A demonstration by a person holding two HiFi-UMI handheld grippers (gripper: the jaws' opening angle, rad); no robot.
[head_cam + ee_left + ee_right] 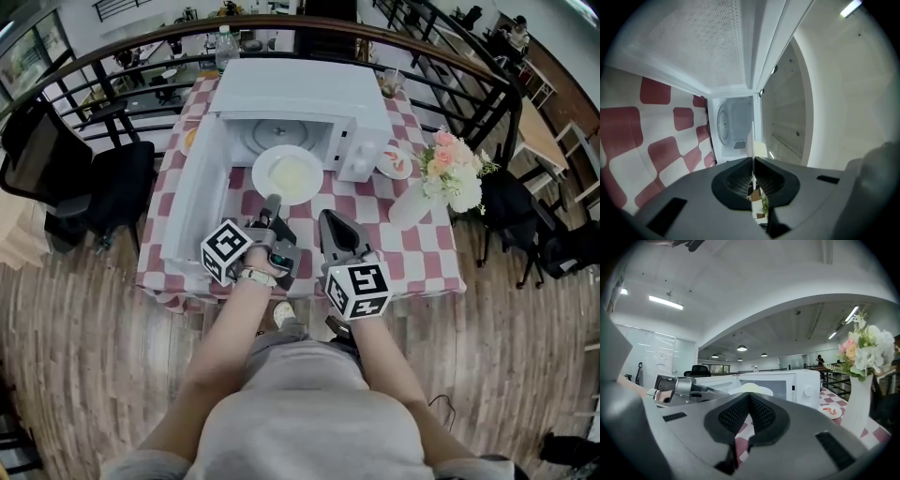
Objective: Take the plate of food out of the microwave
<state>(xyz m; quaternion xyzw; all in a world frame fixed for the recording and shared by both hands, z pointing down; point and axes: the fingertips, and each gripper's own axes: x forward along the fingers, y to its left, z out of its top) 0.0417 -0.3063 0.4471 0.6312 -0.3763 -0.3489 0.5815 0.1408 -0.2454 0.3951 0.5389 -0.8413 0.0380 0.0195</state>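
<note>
Now the left tool (272, 204) pinches the plate (289, 174) rim.

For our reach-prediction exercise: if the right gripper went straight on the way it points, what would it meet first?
Probably the plate of food just ahead, with the microwave behind it; depth is unclear.

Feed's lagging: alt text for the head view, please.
The left tool grips the near rim of a white plate of pale food at the mouth of the open microwave on a checked table. The right tool hangs beside it, shut and empty.
</note>
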